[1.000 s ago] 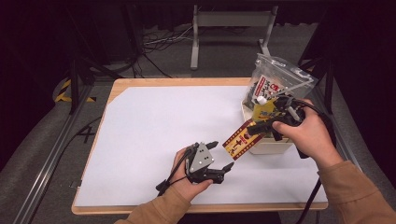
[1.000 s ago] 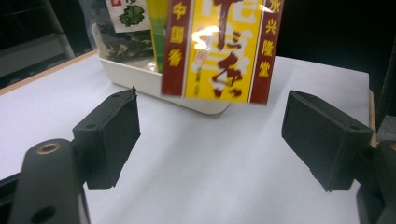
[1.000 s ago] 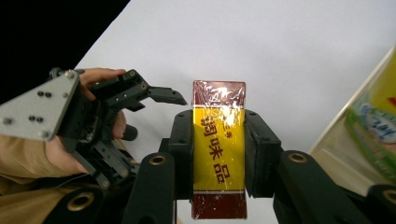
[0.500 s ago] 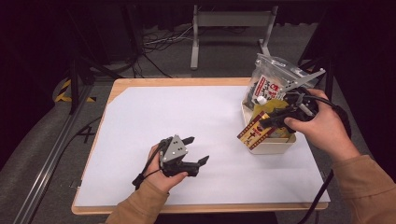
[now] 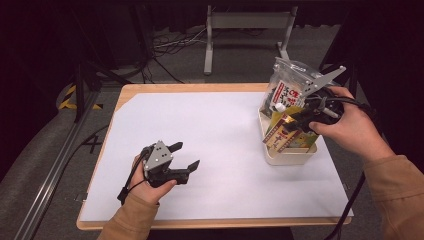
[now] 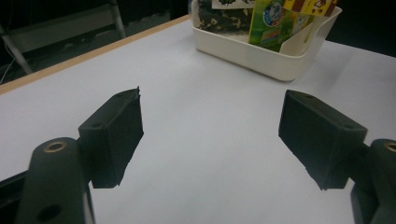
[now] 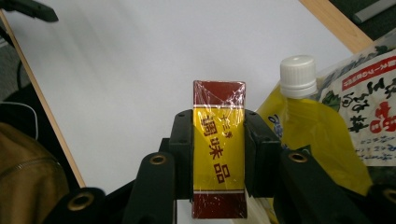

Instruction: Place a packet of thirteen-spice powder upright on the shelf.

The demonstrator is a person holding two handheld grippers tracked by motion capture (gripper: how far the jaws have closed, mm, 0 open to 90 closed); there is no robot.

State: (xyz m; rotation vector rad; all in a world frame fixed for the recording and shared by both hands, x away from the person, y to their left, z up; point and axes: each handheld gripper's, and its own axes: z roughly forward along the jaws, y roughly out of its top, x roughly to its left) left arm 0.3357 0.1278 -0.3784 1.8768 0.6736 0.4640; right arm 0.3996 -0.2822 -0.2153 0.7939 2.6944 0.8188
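Right hand-held gripper point(image 7: 217, 140) is clamped on a red-and-yellow box point(image 7: 218, 154) wrapped in clear film, both pads pressing its long sides, as the right gripper view shows. In the high view the same box point(image 5: 281, 132) sits tilted at the near-left corner of a white tray point(image 5: 290, 156) on the right side of the tabletop point(image 5: 210, 130), its lower end at or just inside the tray rim; can't tell if it touches the bottom. The right hand-held gripper point(image 5: 306, 119) comes at it from the right, a person's hand point(image 5: 350, 127) around it. In the tray: a yellow pouch with white cap point(image 7: 299, 84) just beside the box, and a clear printed bag point(image 5: 285, 82) standing at the far end. Left hand-held gripper point(image 5: 182, 155) is open, nothing between the jaws, held over the bare tabletop at the near left, well apart from the tray. The left gripper view has its two black jaws spread wide over the white surface, tray point(image 6: 280, 65) ahead of them at upper right.
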